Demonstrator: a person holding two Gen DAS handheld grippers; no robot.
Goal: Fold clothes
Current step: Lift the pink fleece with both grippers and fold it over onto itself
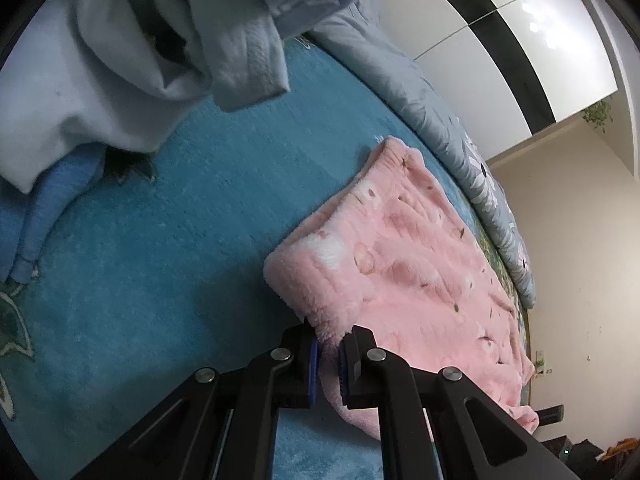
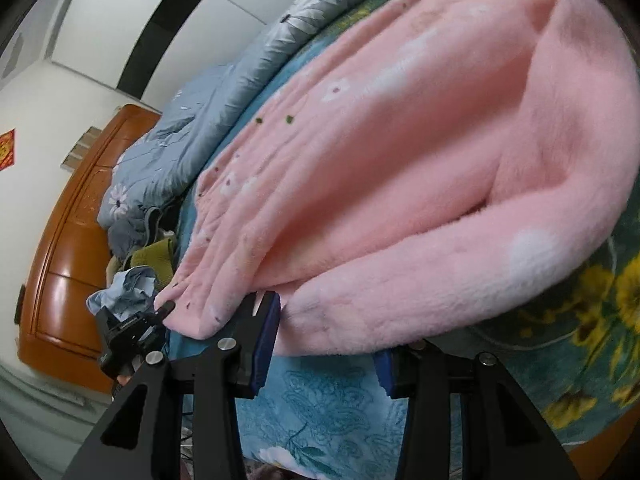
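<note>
The pink fleece garment (image 1: 404, 264) is spread on the teal bed cover (image 1: 168, 240), w/ its near left corner pinched between the pads of the left gripper (image 1: 328, 364), which is clenched on the fabric. In the right wrist view the same garment (image 2: 400, 160) is seen w/ one thick roll along its near edge, so at least one fold seems to be laid already, but the shape is not yet flat or compact. The right gripper (image 2: 324, 364) is released; its jaws stand apart and the near hem lies just above them, not pressed by the pads. A pile of grey and blue clothes (image 1: 132, 52) is left at the far left, approx. untouched, so most of the task is judged still to be done.
</note>
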